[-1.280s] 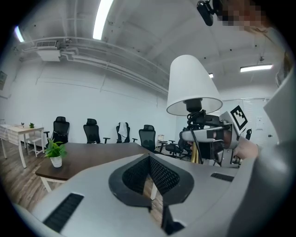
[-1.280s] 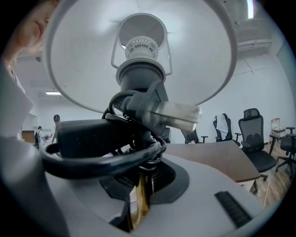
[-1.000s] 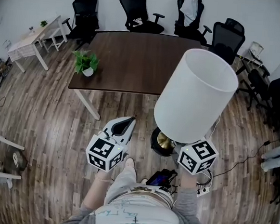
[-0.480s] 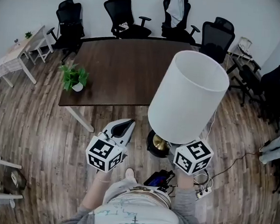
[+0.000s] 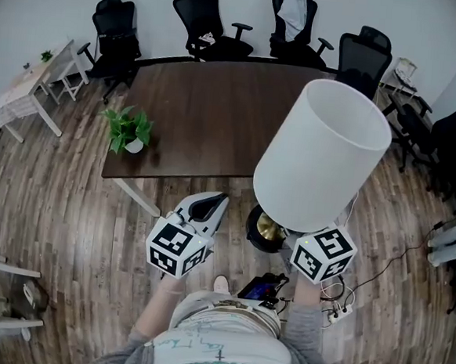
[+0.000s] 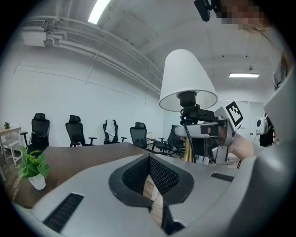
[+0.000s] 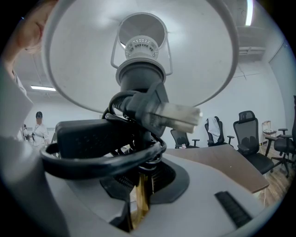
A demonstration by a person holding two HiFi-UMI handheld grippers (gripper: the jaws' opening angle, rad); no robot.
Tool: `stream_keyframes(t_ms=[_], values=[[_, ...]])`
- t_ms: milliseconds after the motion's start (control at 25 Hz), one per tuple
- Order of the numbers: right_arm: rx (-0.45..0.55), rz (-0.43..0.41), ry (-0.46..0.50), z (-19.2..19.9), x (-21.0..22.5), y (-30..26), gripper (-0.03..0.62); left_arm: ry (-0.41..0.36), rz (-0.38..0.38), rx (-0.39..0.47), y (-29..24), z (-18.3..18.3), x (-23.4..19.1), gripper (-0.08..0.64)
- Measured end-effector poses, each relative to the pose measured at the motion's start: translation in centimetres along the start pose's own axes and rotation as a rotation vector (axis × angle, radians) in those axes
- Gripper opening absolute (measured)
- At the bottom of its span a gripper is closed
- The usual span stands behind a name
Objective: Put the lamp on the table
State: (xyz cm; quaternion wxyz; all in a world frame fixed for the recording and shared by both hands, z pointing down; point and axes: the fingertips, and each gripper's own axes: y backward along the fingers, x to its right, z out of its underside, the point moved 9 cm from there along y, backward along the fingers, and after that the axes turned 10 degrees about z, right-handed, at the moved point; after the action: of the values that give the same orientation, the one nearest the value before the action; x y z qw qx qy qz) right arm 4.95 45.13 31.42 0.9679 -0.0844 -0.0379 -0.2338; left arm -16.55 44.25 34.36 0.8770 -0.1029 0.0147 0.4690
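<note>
The right gripper (image 7: pixel 140 192) pinches the gold stem of the lamp (image 5: pixel 320 157) and holds it up in the air. The left gripper (image 5: pixel 209 207) is closed tight with nothing in it. The brown table (image 5: pixel 210 105) with the little plant (image 5: pixel 128 128) looks nearer than a moment ago, so the person has stepped toward it, but the lamp is not on it yet.

The left gripper (image 5: pixel 208 209) is pointing forward, roughly level, its jaws pressing together with nothing between them. Beside it, the right gripper (image 7: pixel 140 196) is pointing the same way, its jaws clamping the brass stem of the lamp (image 5: pixel 320 157). The left forearm (image 5: pixel 160 308) and right forearm (image 5: pixel 305 321) are reaching out from the waist.
</note>
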Motion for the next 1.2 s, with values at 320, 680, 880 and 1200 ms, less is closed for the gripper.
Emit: stream_keyframes(t_ms=[320,680,880,1200], values=[[-0.016,-0.015,0.002,-0.3,-0.5,-2.8,0.051,0.005,0.010,-0.001,0.0,-0.1,-1.5,0.012],[-0.026,-0.059,0.022,-1.9,1.9,-6.9,0.051,0.036,-0.052,0.009,-1.5,-0.7,-4.7,0.011],[-0.035,-0.095,0.032,-2.8,3.4,-9.2,0.051,0.042,-0.085,0.020,-3.0,-1.7,-6.3,0.011],[-0.040,-0.128,0.025,-3.9,6.0,-12.1,0.051,0.045,-0.119,0.004,-5.6,-2.9,-8.1,0.011]])
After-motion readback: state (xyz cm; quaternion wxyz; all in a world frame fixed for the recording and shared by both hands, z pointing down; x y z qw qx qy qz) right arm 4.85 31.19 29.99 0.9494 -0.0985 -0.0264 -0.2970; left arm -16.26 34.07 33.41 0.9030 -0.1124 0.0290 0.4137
